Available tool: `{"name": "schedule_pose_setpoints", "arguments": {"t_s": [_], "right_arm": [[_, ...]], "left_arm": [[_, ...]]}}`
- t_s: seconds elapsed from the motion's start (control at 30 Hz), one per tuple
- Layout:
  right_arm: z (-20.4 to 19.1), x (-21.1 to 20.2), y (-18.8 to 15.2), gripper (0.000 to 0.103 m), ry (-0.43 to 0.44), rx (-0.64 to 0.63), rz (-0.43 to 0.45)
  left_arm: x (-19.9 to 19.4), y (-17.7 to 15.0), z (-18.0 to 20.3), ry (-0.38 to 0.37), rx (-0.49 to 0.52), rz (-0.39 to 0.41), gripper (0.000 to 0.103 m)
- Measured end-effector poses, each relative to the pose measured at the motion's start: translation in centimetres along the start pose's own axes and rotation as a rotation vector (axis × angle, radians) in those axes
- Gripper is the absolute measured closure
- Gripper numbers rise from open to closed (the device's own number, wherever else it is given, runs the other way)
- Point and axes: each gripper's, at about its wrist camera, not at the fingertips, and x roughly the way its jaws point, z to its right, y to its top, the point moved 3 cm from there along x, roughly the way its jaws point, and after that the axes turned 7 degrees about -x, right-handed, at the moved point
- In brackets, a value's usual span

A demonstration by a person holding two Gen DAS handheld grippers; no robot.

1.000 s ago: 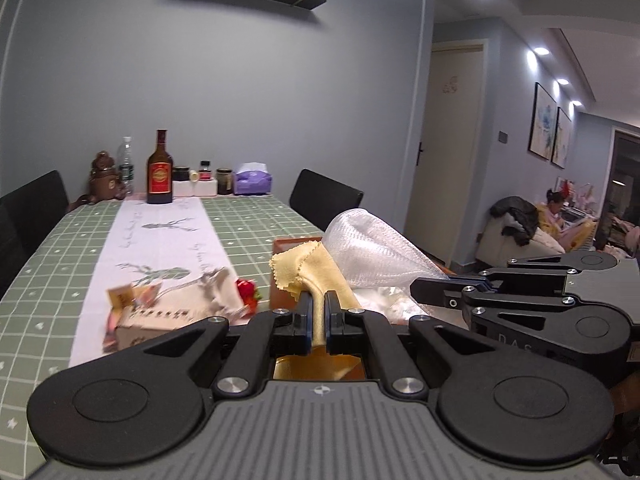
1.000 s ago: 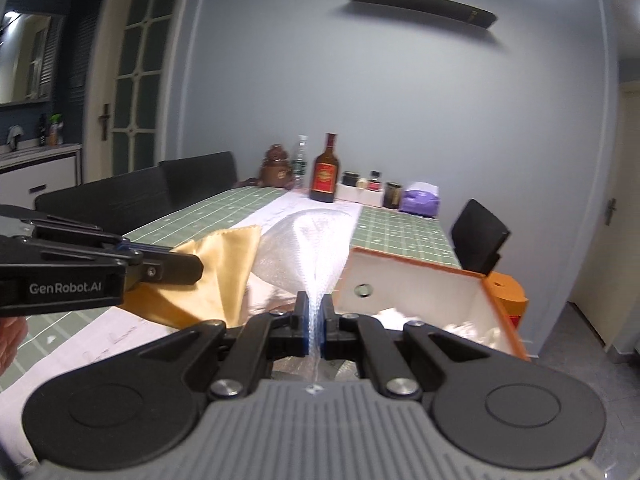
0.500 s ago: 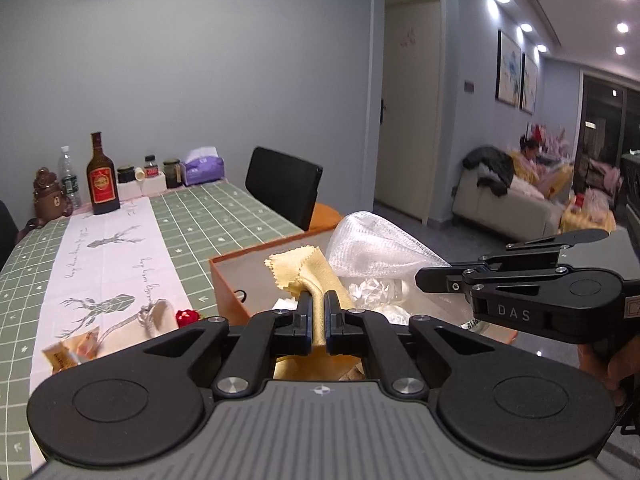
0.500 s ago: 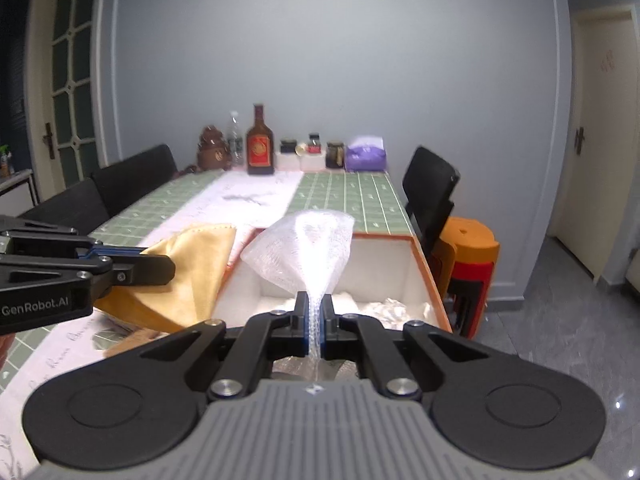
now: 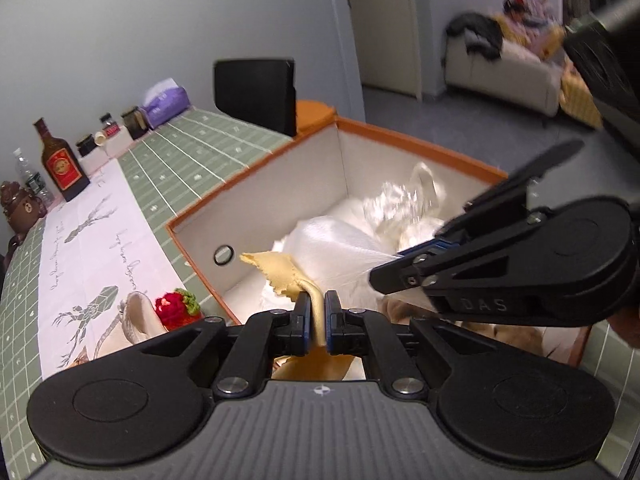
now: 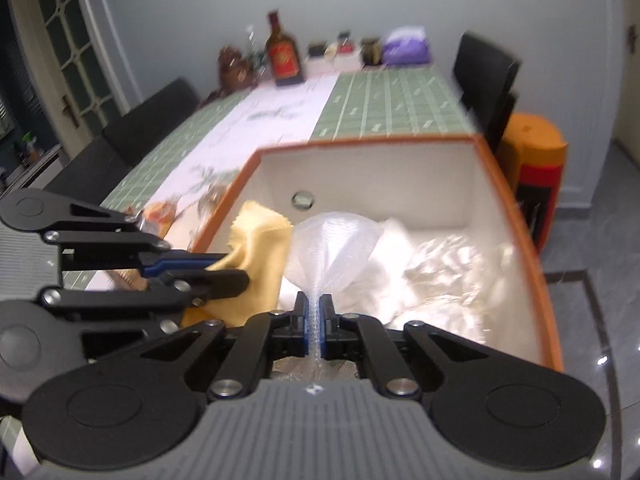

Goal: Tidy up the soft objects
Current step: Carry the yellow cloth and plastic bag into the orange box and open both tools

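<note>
Now your left gripper [image 5: 316, 322], jaws opening, pinches the yellow cloth [image 5: 280, 272]; your right gripper [image 6: 316, 320] clamps the white mesh [image 6: 336, 246]. Both hang over the orange-rimmed box [image 5: 416, 142], soft pile directly below and ahead.

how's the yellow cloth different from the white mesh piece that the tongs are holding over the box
The yellow cloth is opaque with a zigzag-cut edge; the white mesh piece is see-through netting. The cloth sits in the left tongs, whose jaws are opening; the mesh is pinched tight in the right tongs. The cloth flops in folds, while the mesh fans out from the pinch. Both are soft and hang over the orange-rimmed box.
</note>
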Motion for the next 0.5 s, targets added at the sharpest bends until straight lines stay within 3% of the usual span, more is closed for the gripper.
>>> {"name": "schedule_pose_setpoints", "arguments": {"t_s": [0.1, 0.4, 0.43, 0.47, 0.5], "right_arm": [[-0.3, 1.5, 0.2, 0.101, 0.045, -0.014, -0.067], [0.1, 2.7, 0.7, 0.096, 0.052, -0.003, -0.162], [0.1, 2.7, 0.7, 0.096, 0.048, 0.0, -0.165], [0.2, 2.7, 0.8, 0.096, 0.041, 0.007, -0.163], [0.3, 2.6, 0.9, 0.09, 0.037, 0.012, -0.159]], "left_arm": [[0.7, -0.3, 0.3, 0.01, 0.044, -0.035, 0.093], [1.6, 0.2, -0.2, -0.005, 0.055, -0.077, 0.088], [1.5, 0.2, -0.4, -0.008, 0.052, -0.079, 0.083], [1.5, 0.2, -0.5, -0.011, 0.052, -0.08, 0.072], [1.3, 0.2, -0.4, -0.023, 0.054, -0.077, 0.064]]}}
